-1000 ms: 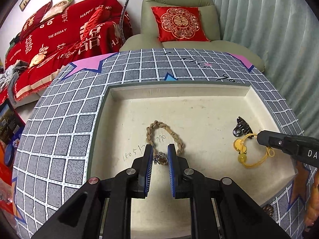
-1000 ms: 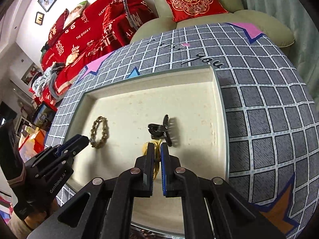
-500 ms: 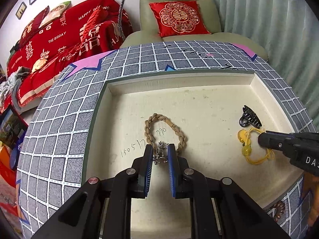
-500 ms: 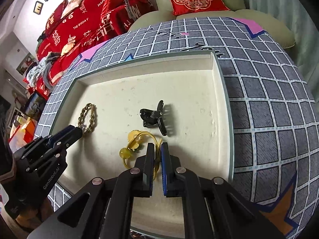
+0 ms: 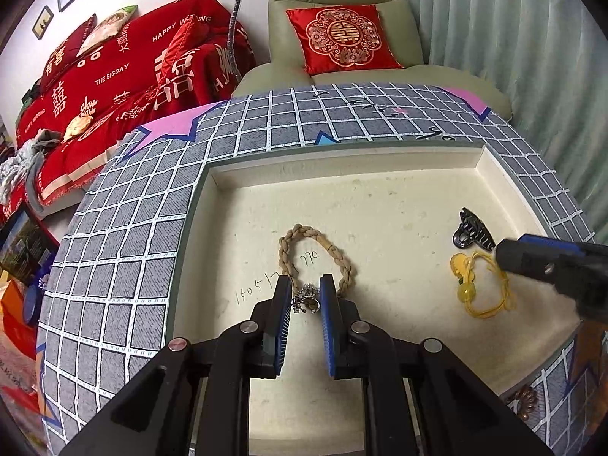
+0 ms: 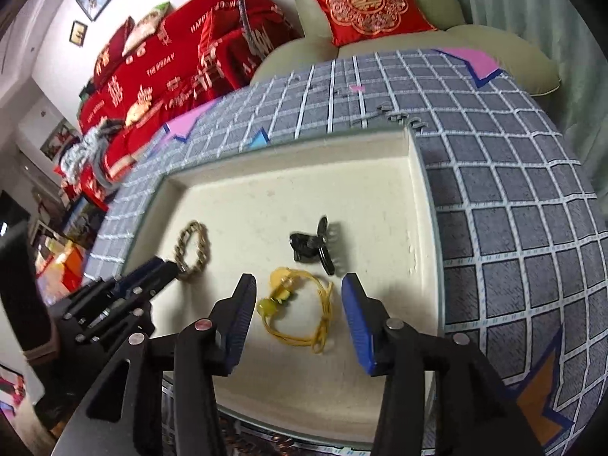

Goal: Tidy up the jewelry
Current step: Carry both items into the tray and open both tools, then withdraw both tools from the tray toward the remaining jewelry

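Observation:
A cream tray (image 5: 380,186) (image 6: 288,190) holds a braided tan rope bracelet (image 5: 292,243) (image 6: 192,245), a black hair claw (image 5: 471,233) (image 6: 313,247) and a yellow cord bracelet with beads (image 5: 480,285) (image 6: 300,307). My left gripper (image 5: 307,300) is nearly shut around the bracelet's small silver charm cluster (image 5: 306,302) over the tray floor. My right gripper (image 6: 298,304) is open, its fingers on either side of the yellow cord bracelet lying on the tray.
The tray sits on a grey grid-patterned cloth (image 5: 125,235) with pink and blue star shapes. A green armchair with a red cushion (image 5: 342,40) stands behind, and a red-covered sofa (image 5: 114,76) at back left. A brown beaded piece (image 5: 526,404) lies near the front right corner.
My right gripper has opened wide and let go of the yellow cord bracelet, which now lies on the tray. My left gripper has widened slightly around the charm.

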`<state>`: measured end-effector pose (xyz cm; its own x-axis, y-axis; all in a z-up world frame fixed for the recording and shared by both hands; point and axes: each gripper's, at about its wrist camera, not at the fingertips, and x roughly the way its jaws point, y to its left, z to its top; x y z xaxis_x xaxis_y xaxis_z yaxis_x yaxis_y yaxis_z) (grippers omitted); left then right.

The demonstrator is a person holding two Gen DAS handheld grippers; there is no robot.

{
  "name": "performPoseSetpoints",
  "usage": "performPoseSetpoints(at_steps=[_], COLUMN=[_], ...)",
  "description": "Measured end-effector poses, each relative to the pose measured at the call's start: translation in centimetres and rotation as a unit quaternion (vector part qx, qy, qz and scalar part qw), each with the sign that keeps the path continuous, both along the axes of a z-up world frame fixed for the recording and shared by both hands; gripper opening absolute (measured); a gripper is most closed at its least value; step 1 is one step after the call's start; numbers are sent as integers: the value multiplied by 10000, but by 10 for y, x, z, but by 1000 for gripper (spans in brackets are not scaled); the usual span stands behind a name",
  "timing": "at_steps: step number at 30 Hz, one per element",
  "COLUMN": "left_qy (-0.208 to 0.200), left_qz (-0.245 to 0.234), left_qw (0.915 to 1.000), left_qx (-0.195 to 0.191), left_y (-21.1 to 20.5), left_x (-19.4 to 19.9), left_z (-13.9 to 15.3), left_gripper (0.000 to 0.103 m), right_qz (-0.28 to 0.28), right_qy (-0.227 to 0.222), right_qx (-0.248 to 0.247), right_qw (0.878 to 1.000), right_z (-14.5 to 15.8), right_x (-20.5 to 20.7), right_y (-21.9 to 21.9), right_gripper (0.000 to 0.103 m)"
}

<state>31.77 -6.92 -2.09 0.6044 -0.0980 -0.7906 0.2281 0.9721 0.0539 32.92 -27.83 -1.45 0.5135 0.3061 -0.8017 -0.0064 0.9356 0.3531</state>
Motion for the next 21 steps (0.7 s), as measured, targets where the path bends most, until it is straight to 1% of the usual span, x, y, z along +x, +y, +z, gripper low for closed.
performPoseSetpoints(at_steps=[4, 7, 8, 9, 10, 11, 12, 14, 16, 17, 18, 19, 21], left_qy=[-29, -64, -68, -67, -123, -333, -408, -396, -462, -492, -527, -566, -593], left_qz=[29, 32, 34, 44, 147, 215, 206, 155, 195, 188, 192, 213, 218], left_qw=[10000, 9999, 9999, 9998, 9997, 9990, 9987, 9989, 9985, 9984, 9982, 9979, 9975], left_qx=[-73, -122, -146, -171, -182, -219, -211, -216, -222, -224, -221, -223, -316], left_y=[2, 3, 4, 4, 6, 8, 9, 9, 11, 12, 14, 16, 23], left_x=[0, -1, -2, -3, -5, -8, -9, -10, -16, -20, -25, -32, -45], left_z=[4, 10, 11, 13, 17, 21, 24, 29, 34, 37, 40, 43, 49], left_gripper=[25, 25, 30, 79, 103, 103, 103, 103, 103, 103, 103, 103, 103], right_qz=[-154, -218, -230, -242, -251, -261, -267, -261, -258, -255, -243, -237, -239], right_qy=[-109, -146, -154, -163, -167, -167, -169, -182, -207, -225, -235, -259, -352], right_qx=[194, 262, 264, 272, 286, 300, 315, 348, 382, 412, 427, 431, 444], right_qw=[9996, 9993, 9993, 9992, 9991, 9991, 9990, 9989, 9987, 9986, 9985, 9985, 9981], right_z=[11, 18, 19, 21, 22, 23, 24, 27, 30, 33, 34, 37, 43], right_x=[-3, -8, -10, -12, -15, -16, -18, -23, -28, -32, -34, -38, -47], right_y=[-7, -11, -12, -13, -13, -14, -14, -14, -14, -14, -14, -13, -13], right_gripper=[53, 56, 56, 57, 57, 57, 61, 66, 67, 71, 83, 86, 87])
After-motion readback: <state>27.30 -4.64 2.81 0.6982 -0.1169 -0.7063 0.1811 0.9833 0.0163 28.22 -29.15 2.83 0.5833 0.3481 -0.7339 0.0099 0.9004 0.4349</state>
